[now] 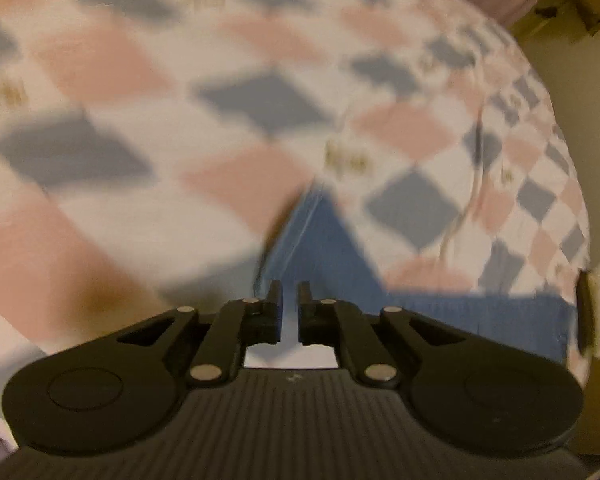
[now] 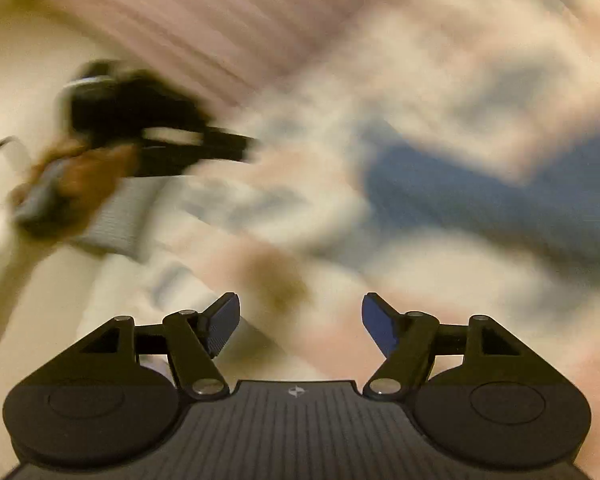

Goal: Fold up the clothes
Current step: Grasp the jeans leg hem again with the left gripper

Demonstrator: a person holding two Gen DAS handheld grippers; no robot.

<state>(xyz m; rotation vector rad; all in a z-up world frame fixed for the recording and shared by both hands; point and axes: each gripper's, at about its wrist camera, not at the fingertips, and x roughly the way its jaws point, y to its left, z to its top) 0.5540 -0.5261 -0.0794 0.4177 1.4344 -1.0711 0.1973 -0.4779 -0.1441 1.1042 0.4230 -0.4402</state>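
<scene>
Checkered quilt (image 1: 228, 92) in pink, grey and white across the bed, pale wall behind. No legible writing. Blue garment (image 1: 324, 248) on the quilt, its corner pinched in the nearly closed left gripper (image 1: 290, 304). Right gripper (image 2: 300, 320) spread wide, holding nothing. Heavily blurred views.

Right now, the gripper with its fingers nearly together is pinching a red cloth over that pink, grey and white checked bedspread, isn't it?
Not quite: the cloth is blue, not red. The left wrist view shows the left gripper, fingers nearly together, on the blue cloth, which hangs over the checked bedspread.
</scene>
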